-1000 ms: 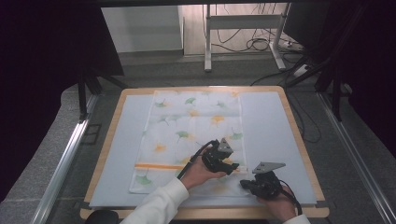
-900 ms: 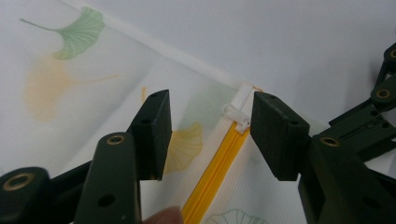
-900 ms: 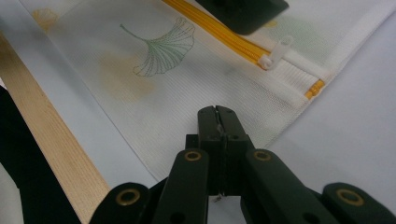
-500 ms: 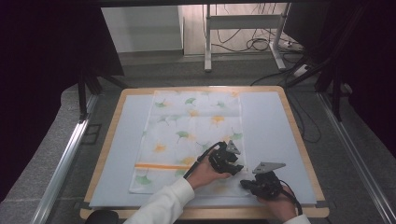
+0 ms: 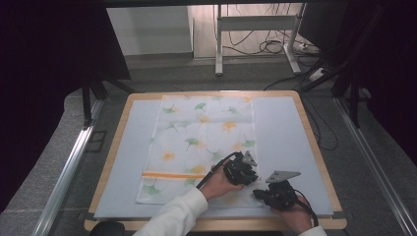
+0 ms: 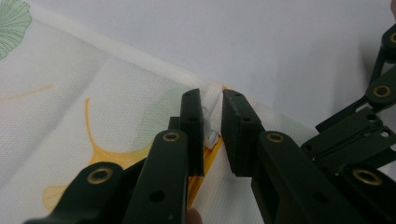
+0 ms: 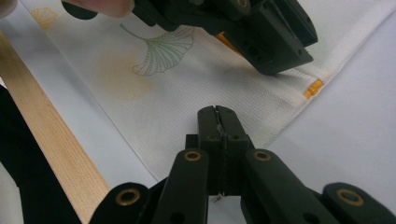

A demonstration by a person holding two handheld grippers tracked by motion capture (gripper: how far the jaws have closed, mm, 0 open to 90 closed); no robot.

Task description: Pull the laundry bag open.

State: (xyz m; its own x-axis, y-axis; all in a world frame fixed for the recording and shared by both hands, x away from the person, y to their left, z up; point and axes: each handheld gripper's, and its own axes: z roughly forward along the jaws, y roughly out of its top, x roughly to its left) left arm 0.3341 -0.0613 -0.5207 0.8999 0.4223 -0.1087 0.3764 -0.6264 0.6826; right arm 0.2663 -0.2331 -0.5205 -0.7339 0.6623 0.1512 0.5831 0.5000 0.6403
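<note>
— So where's the cloth?

— The ginkgo-print cloth [image 5: 201, 142] lies flat on the bench [image 5: 295, 132]. The left tool [image 6: 213, 116] sits at its right edge; its jaws have just been closing, with a raised fold of hem between them.

— And the right tool [image 7: 217, 122]?

— Clamped shut on the cloth's near corner.
</note>
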